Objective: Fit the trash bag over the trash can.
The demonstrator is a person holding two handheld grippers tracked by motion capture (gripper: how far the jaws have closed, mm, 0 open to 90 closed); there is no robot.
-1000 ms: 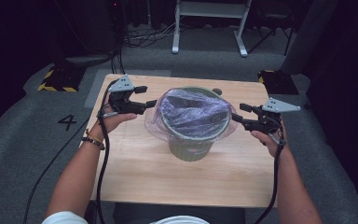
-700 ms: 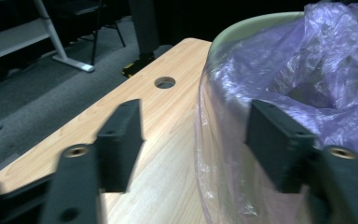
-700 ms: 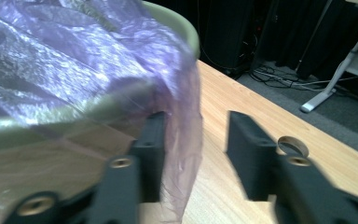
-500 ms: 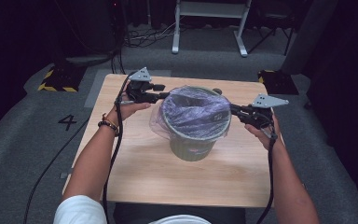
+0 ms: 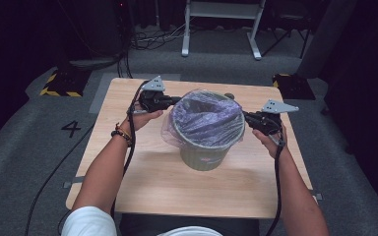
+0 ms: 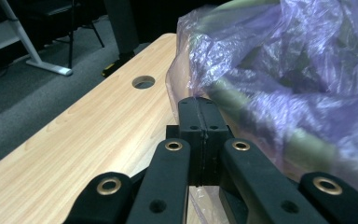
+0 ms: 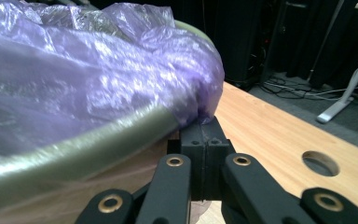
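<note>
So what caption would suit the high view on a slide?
Two hand-held grippers, left gripper and right gripper, pinch the purple bag lining a green bin.

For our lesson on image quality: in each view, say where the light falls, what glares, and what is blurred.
High view: the table is lit, the room around it dark, soft shadow beside the bin. Left gripper view: glare on the bag, tool soft. Right gripper view: the bag and bin rim are blurred, far background dark.
</note>
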